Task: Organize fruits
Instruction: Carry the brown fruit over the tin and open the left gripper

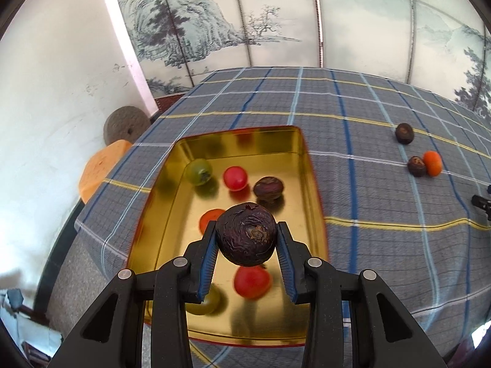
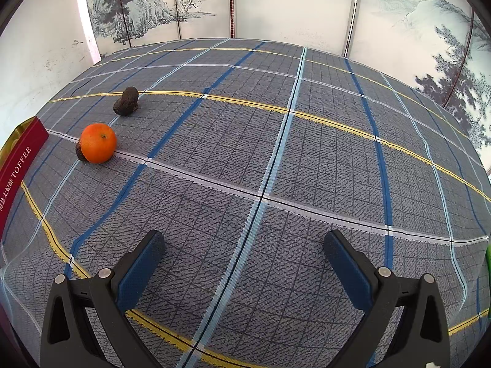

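The left gripper squeezes a dark wrinkly fruit over the gold tin near the table's left edge. The right gripper is wide apart, holding nothing.

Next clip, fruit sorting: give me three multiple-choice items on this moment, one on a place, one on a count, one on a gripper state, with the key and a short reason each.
1. Where is the dark wrinkled fruit that the left gripper holds?
A. Above the gold tin
B. On the cloth beside the orange
C. On the yellow stool

2. How many fruits lie loose on the plaid tablecloth, outside the tin?
A. One
B. Three
C. Five

3. How is the right gripper?
A. Shut on an orange
B. Shut on nothing
C. Open, holding nothing

Key: 1 A, the tin's floor shows beneath it. 2 B, two dark fruits and one orange. 3 C, its fingers stand wide over bare cloth.
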A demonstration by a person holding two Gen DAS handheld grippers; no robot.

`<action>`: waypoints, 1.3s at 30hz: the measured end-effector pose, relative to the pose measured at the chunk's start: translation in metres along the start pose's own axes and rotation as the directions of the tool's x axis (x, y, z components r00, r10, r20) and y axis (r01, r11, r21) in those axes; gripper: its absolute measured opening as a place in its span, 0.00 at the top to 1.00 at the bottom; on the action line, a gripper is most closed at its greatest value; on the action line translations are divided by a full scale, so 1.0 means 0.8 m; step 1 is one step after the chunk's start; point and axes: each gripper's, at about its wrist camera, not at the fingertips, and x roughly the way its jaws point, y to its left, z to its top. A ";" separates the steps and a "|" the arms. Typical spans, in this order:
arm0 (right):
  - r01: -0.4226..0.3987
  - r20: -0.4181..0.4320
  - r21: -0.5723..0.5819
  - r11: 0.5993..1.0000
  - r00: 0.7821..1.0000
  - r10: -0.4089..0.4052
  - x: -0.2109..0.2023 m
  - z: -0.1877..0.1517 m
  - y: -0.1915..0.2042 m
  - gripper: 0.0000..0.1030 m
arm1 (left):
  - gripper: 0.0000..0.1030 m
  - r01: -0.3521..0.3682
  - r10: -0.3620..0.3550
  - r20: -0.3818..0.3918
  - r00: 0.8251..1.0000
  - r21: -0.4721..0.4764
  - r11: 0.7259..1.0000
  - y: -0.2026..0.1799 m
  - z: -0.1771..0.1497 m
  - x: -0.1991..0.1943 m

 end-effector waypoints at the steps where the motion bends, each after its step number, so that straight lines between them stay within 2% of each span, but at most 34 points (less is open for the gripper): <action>1: 0.000 0.000 0.000 1.000 1.000 0.000 0.000 0.000 0.000 0.00 | 0.63 -0.002 0.002 -0.003 1.000 -0.004 1.000 0.003 -0.001 0.002; 16: -0.001 0.000 0.000 1.000 1.000 0.001 0.000 0.000 0.000 0.00 | 0.63 -0.018 0.016 -0.041 0.999 -0.053 0.998 0.036 -0.012 0.031; 32: -0.002 0.000 -0.001 1.000 1.000 0.002 0.000 0.000 0.000 0.00 | 0.61 -0.078 0.076 -0.036 0.996 -0.047 0.996 0.048 -0.017 0.044; 36: -0.002 0.000 -0.001 1.000 1.000 0.002 0.000 0.000 0.000 0.00 | 0.40 -0.095 0.095 -0.004 0.995 -0.043 0.995 0.047 -0.016 0.038; 39: -0.002 0.000 -0.001 1.000 1.000 0.002 0.000 0.000 0.000 0.00 | 0.38 -0.115 0.116 0.028 0.993 -0.038 0.993 0.047 -0.015 0.032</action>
